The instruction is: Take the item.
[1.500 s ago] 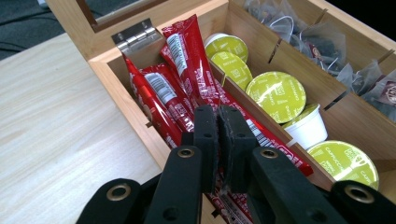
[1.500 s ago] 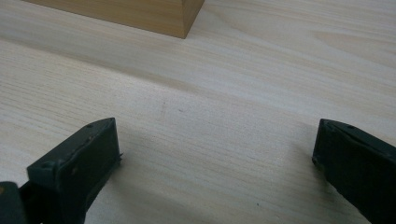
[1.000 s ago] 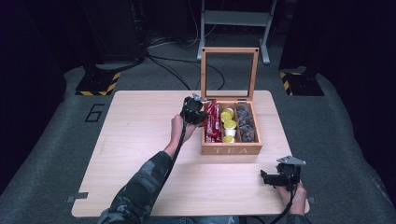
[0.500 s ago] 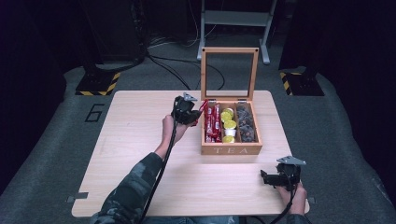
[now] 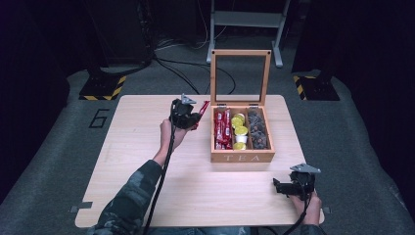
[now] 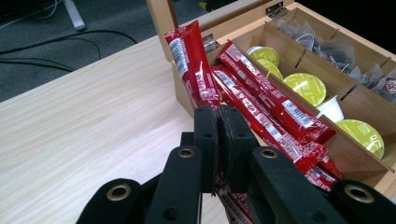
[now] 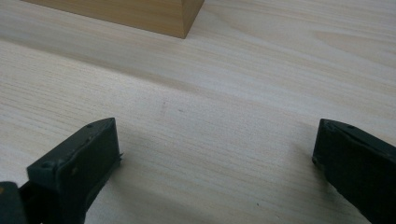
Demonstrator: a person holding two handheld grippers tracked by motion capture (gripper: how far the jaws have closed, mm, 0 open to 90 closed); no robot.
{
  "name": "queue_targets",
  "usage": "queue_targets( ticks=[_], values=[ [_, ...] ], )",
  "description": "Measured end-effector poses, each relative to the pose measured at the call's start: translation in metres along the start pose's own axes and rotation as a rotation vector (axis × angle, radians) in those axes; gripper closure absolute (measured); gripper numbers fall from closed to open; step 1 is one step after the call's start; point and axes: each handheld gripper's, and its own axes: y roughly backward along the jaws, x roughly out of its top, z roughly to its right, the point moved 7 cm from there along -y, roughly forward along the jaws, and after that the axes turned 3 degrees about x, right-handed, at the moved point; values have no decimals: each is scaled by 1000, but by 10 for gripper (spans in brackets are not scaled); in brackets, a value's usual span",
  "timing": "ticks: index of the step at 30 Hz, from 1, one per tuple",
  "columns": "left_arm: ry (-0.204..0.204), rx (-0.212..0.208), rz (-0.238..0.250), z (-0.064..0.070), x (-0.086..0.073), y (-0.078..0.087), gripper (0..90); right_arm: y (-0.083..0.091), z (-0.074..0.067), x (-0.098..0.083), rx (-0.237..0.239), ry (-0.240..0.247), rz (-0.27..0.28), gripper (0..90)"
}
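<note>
The red sachet [image 6: 194, 70] is clamped at its lower end between the closed jaws of the left gripper [image 5: 192, 119], and its long axis runs up and away from the jaws, its free end pointing toward the hinged back corner of the wooden tea box [image 5: 242, 157]. In the high view the sachet [image 5: 201, 112] slants from the gripper up toward the box's left wall, held above the table [image 5: 137, 147] just outside that wall.

Just past the jaws, in the box's nearest compartment, lie more red sachets [image 6: 271, 107], slanting much the same way. Beyond them sit the yellow-lidded capsules [image 6: 305, 86], and farthest off the dark tea bags [image 6: 336, 46]. The glass-paned lid [image 5: 240, 76] stands upright behind.

The left hand [image 5: 169, 134] reaches in from below, forearm angled toward the box, the gripper tilted to the right.

The right gripper [image 5: 292, 185] stands well apart at the table's near right corner, jaws wide apart with nothing between them, low over bare wood, aimed at the box's front corner [image 7: 182, 18].
</note>
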Motion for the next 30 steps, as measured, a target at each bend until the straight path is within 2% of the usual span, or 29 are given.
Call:
queue_targets(
  ticks=[5, 6, 7, 18, 19, 30],
  values=[
    [4, 9, 11, -6, 0, 6, 858, 0, 0, 0, 0, 0, 0, 1],
    [-6, 9, 8, -8, -1, 8, 858, 0, 0, 0, 0, 0, 0, 1],
    [8, 12, 15, -9, -1, 9, 857, 0, 0, 0, 0, 0, 0, 1],
    [10, 41, 14, -27, -8, 19, 858, 0, 0, 0, 0, 0, 0, 1],
    [21, 46, 27, -30, -8, 20, 858, 0, 0, 0, 0, 0, 0, 1],
    [47, 75, 39, -45, -13, 28, 858, 0, 0, 0, 0, 0, 0, 1]
  ],
)
